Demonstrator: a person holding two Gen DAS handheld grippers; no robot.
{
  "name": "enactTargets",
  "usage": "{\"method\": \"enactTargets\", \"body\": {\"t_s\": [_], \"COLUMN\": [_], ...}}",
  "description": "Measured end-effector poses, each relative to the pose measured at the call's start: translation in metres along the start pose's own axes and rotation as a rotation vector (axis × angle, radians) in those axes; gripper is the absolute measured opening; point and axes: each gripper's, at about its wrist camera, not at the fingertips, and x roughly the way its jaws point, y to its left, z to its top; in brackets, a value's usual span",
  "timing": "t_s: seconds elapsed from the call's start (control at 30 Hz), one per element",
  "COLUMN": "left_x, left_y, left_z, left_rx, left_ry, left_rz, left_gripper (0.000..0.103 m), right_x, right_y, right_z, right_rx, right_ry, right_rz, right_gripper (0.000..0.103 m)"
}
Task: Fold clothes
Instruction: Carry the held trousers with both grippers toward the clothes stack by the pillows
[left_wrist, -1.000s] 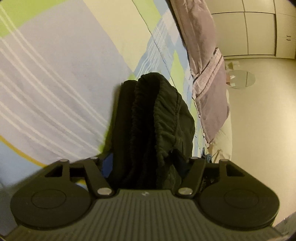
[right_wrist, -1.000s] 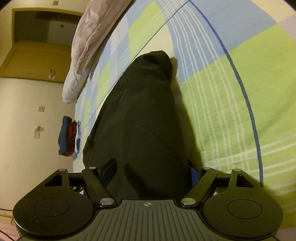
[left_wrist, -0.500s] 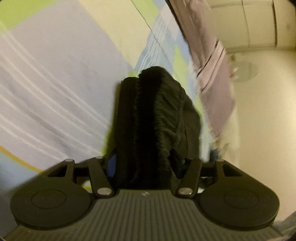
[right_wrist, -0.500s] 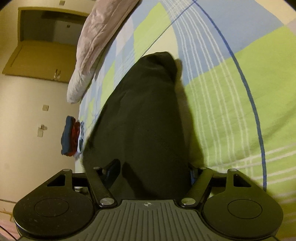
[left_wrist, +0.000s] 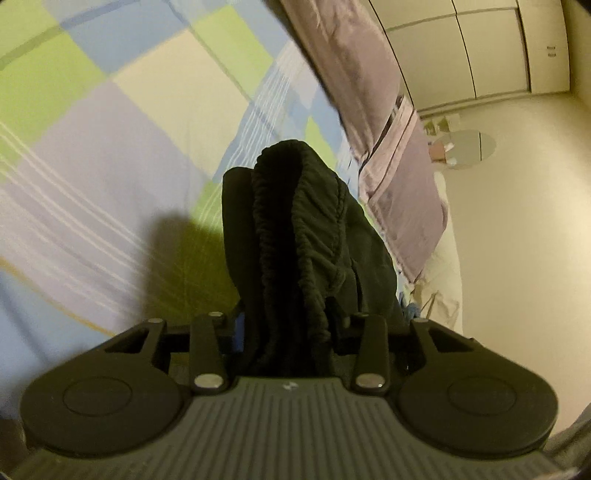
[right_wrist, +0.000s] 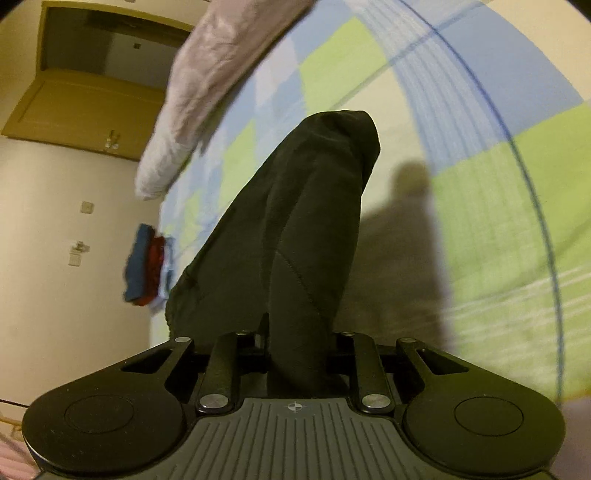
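black garment (left_wrist: 295, 236) — gathered elastic waistband seen in the left wrist view, bunched between the jaws of the left gripper (left_wrist: 291, 332), which are closing on it; fabric is raised off the checked bedsheet (left_wrist: 122, 122), a shadow being cast at 9 o'clock of the cloth.

same garment (right_wrist: 295, 240) (smooth side, one seam) — gripped by the right gripper (right_wrist: 301, 343), jaws narrowed and closing on a fold.

pink quilt (left_wrist: 373, 96) — lain at 1 o'clock of the garment.

folded clothes pile (right_wrist: 147, 266) — placed at 9 o'clock, at the bed edge.
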Motion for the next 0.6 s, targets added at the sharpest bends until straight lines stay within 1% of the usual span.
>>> {"method": "enactTargets", "body": {"t_s": [0.13,0.2,0.27,0.4,0.5,0.6], "left_x": [-0.056,-0.088,-0.127,-0.219,-0.292,-0.359], "left_y": [-0.013,-0.013,-0.008,0.009,0.031,0.052], "left_z": [-0.003,-0.003,0.005,0.037,0.073,0.115], "left_rx": [-0.034,-0.046,-0.049,-0.018,0.013,0.04], "left_ry": [-0.044,-0.076,-0.11,-0.172,-0.198,-0.199], "left_rz": [0.042,0.055,0.056,0.054,0.048,0.047], "left_gripper": [0.035,0.035,0.035,0.035,0.035,0.035], "right_x": [0.005,0.015,0.028,0.073,0.118,0.162], "right_y": [0.044,0.07,0.098,0.168,0.227,0.279], "right_z": [-0.01,-0.019,-0.028,-0.055,-0.086,-0.12], "right_rx": [0.001,-0.013,-0.033,-0.083,-0.098,-0.089], "right_ry": [0.032,0.053,0.07,0.082,0.063,0.031], "right_rz": [0.006,0.01,0.023,0.07,0.102,0.13], "right_gripper": [0.021,0.021,0.021,0.021,0.021,0.021]}}
